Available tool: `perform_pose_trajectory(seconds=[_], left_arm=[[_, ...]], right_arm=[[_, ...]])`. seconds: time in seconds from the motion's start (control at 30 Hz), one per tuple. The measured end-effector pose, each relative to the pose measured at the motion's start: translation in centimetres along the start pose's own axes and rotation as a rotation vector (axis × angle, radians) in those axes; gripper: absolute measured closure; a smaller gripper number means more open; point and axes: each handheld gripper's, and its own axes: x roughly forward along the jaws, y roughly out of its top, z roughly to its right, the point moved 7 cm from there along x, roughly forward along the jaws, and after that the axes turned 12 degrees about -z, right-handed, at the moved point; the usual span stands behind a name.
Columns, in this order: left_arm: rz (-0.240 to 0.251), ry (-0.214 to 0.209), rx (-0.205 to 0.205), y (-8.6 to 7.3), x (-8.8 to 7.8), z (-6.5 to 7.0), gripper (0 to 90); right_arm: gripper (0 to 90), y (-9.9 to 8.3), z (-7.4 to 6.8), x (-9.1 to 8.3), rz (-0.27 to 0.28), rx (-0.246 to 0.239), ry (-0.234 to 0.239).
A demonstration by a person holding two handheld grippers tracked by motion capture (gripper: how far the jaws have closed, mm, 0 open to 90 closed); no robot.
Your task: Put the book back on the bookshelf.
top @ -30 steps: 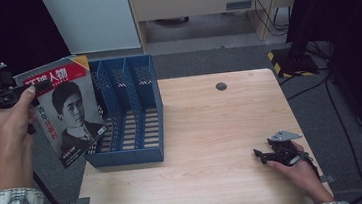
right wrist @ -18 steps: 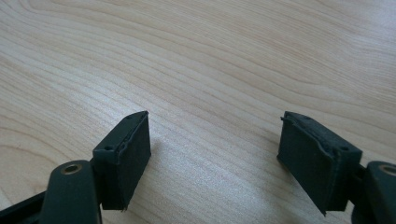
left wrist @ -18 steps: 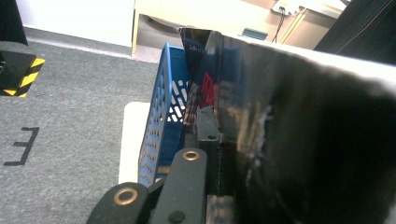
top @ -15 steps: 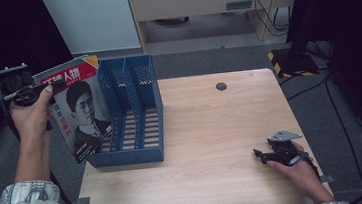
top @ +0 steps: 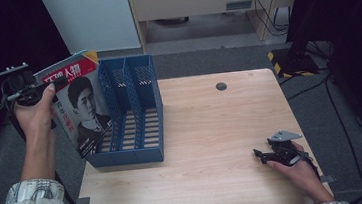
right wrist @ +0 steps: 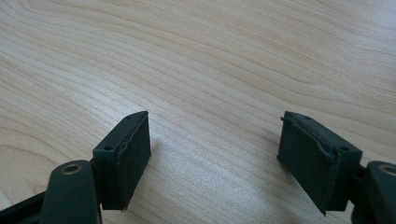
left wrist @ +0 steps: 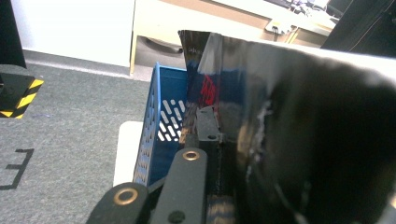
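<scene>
At the left end of the bench (top: 207, 129), the blue file rack (top: 134, 111) stands with its open slots facing up, and the magazine (top: 77, 109) now hangs just beside its left wall. Over the last second the magazine has drifted toward the rack and sunk a little, its lower corner now overlapping the rack's left side as seen from above. I judge this to be the approach before slotting it in; it has not yet entered a compartment. The magazine's long axis runs nearly upright, tilted so its top leans away to the left, cover facing the person, title at the top. The left gripper (top: 42, 90) has its jaws clamped on the magazine's upper left edge. The right gripper (top: 274, 154) rests on the bench at the near right, jaws apart and holding nothing.
</scene>
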Motion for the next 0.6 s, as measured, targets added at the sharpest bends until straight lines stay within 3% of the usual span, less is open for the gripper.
perform_pose_trajectory(seconds=[0.4, 0.6], left_arm=[[0.112, -0.022, 0.022, -0.09, 0.04, 0.07, 86.3], [0.143, -0.023, 0.029, -0.16, 0.03, 0.3, 86.3]], right_arm=[[25.4, -0.01, -0.02, -0.01, -0.002, 0.002, 0.001], [25.4, -0.02, -0.02, -0.01, -0.002, 0.002, 0.001]])
